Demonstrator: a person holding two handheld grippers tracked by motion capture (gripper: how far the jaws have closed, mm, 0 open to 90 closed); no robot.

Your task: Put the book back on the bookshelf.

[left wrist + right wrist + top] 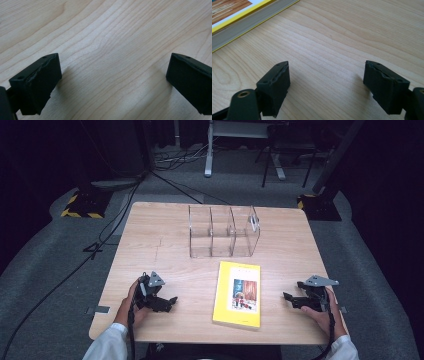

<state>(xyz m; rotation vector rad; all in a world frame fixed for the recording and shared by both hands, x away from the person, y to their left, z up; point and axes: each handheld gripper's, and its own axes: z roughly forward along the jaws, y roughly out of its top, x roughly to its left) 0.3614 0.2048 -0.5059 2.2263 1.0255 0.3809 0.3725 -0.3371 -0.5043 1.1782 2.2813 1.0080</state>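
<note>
A yellow book (238, 293) lies flat on the wooden table (165, 247), near the front and a little right of centre. Its edge and cover corner (239, 18) appear at the top left of the right gripper view. Behind it stands a clear plastic divider rack (223, 231) with three slots. My left gripper (169, 303) rests on the table left of the book, jaws wide apart over bare wood (113, 70). My right gripper (289, 299) rests to the right of the book, pointing toward it, open with nothing between its jaws (327, 77).
The table's front edge runs just below both hands. Beyond the table lie grey floor, black cables (120, 215), yellow-and-black striped stand bases (80, 206) and the legs of a white desk (209, 150). Bare wood lies between each gripper and the book.
</note>
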